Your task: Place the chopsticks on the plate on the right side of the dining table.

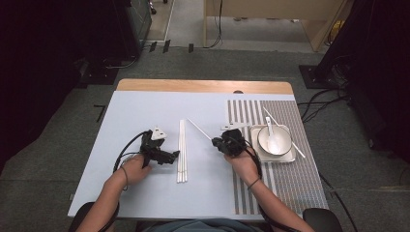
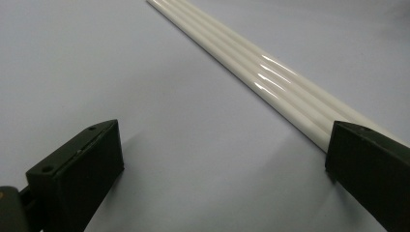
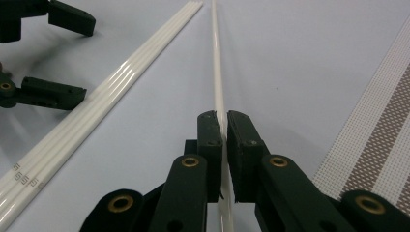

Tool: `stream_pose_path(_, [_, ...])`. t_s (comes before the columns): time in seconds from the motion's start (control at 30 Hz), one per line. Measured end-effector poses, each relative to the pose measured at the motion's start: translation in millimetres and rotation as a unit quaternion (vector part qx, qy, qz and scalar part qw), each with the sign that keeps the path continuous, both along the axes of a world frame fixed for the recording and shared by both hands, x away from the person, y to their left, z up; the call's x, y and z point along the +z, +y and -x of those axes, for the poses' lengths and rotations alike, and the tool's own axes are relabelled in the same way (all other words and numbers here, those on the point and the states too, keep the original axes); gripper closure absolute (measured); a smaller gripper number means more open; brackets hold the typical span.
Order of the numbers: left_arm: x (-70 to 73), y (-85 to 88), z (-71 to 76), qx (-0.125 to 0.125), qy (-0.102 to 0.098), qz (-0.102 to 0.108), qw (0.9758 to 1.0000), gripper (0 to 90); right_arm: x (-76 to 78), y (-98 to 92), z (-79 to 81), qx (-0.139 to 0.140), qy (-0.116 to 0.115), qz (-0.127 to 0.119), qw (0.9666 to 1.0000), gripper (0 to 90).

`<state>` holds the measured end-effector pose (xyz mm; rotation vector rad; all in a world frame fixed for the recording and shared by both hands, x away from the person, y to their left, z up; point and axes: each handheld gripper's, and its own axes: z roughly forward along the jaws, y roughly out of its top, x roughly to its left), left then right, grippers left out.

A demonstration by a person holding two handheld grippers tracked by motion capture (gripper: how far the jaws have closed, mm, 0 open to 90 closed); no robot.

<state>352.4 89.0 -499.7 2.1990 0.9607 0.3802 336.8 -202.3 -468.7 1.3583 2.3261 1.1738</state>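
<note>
**On the pale blue table, one white chopstick pinched, four lying in a row**

Across the pale blue table top (image 1: 145, 111), with its wooden strip along the far edge, a striped placemat (image 1: 285, 174) covers the person's right-hand side. On the far part of that mat sits a square white tray (image 1: 290, 157) carrying a white bowl (image 1: 285, 133), and a white spoon (image 1: 271, 137) lies in the bowl. Another thin white stick (image 1: 285, 133) crosses the tray at a slant, its far tip on the mat.

Near the middle of the table a row of white chopsticks (image 1: 182, 152) lies flat, side by side and touching, pointing away from the person. In the right gripper view the near ends carry small grey markings.

The left gripper (image 1: 175, 155) rests low just beside that row, its jaws spread wide and nothing between them; in the left gripper view the far jaw stands at the row's edge, though whether it touches I cannot tell.

The right gripper (image 1: 216, 141), near the mat's edge, has its jaws pressed together on a single white chopstick (image 1: 199, 129). That stick runs out from the jaws at a slant toward the far end of the row, apart from it.
</note>
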Motion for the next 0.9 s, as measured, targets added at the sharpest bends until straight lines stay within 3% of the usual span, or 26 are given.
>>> stream_pose_path(0.13, [0.0, 0.0, 0.0, 0.0, 0.0, 0.0, 1.0, 0.0, 5.7, -1.0, -1.3, 0.001, -0.011, 0.012, 0.9999, 85.4])
stream_pose_path(0.9, [-0.1, -0.1, 0.0, 0.0, 0.0, 0.001, 1.0, 0.0, 14.6, -17.6, -13.3, -0.015, 0.004, 0.013, 0.9998, 85.4])
